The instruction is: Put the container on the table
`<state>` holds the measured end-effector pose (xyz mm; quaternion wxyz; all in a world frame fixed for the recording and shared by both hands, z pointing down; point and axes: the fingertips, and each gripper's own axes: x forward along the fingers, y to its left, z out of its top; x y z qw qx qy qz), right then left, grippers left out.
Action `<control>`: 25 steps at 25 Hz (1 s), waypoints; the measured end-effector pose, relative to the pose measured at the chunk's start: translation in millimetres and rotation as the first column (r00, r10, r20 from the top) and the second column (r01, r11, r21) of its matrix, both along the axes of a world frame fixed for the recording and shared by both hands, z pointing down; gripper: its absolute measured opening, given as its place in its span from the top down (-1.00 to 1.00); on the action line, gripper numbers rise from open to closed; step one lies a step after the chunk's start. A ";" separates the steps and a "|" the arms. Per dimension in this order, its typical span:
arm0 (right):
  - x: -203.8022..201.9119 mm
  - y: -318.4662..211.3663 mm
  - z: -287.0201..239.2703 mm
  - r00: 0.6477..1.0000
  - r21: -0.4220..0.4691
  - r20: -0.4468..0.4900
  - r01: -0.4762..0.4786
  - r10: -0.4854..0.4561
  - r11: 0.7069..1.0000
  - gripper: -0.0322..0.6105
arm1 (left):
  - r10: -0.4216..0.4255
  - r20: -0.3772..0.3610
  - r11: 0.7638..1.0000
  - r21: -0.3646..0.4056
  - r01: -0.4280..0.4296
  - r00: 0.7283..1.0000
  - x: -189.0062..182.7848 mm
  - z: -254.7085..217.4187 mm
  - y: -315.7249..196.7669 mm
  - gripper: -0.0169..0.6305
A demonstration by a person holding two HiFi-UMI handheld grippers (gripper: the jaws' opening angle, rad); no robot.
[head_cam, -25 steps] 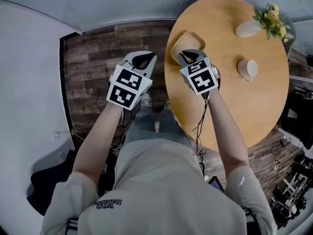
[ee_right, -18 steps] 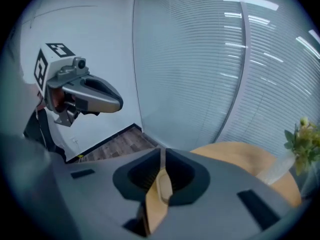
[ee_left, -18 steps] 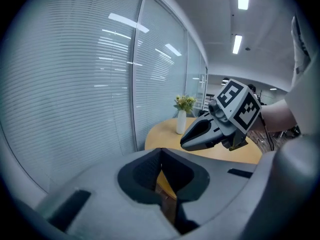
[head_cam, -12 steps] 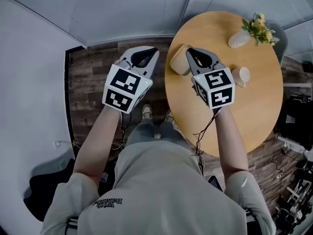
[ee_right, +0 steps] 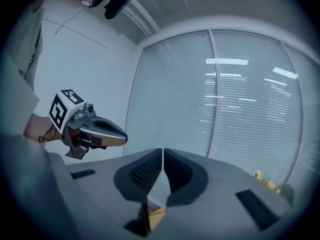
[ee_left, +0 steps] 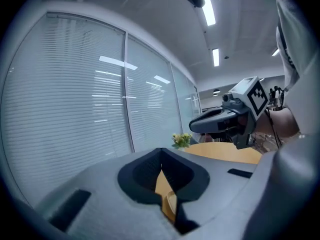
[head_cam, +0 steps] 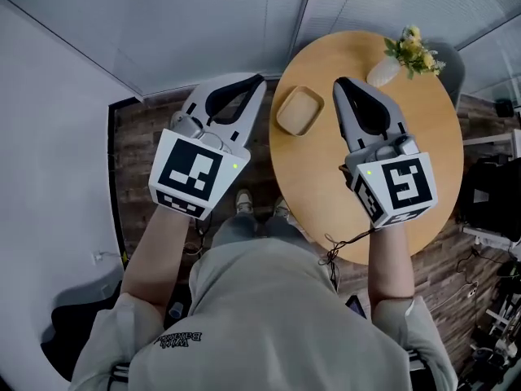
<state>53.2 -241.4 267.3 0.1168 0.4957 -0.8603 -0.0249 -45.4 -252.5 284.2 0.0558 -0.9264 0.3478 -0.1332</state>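
In the left gripper view, the container was shown only as a sliver behind the jaws. In the head view, the middle of the table was covered by the right gripper.

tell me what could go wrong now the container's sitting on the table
The container sits close to the edge of the table, so a nudge from either gripper could push it onto the floor. The right gripper, shut and empty, hovers over the table near the flower vase; a careless swing might knock it over.
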 end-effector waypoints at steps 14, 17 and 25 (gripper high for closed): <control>11.1 64.8 -72.5 0.994 0.144 0.107 -0.034 0.018 0.989 0.79 | 0.044 -0.099 0.995 0.098 -0.034 0.994 -1.4 -72.5 51.3 0.88; 11.9 70.6 -76.9 0.994 0.149 0.108 -0.036 0.020 0.988 0.79 | 0.048 -0.094 0.994 0.099 -0.038 0.994 -4.1 -74.9 59.0 0.88; 12.5 82.1 -82.0 0.990 0.135 0.141 -0.015 -0.004 0.991 0.79 | 0.050 -0.099 0.995 0.089 -0.041 0.994 -4.4 -76.6 69.8 0.88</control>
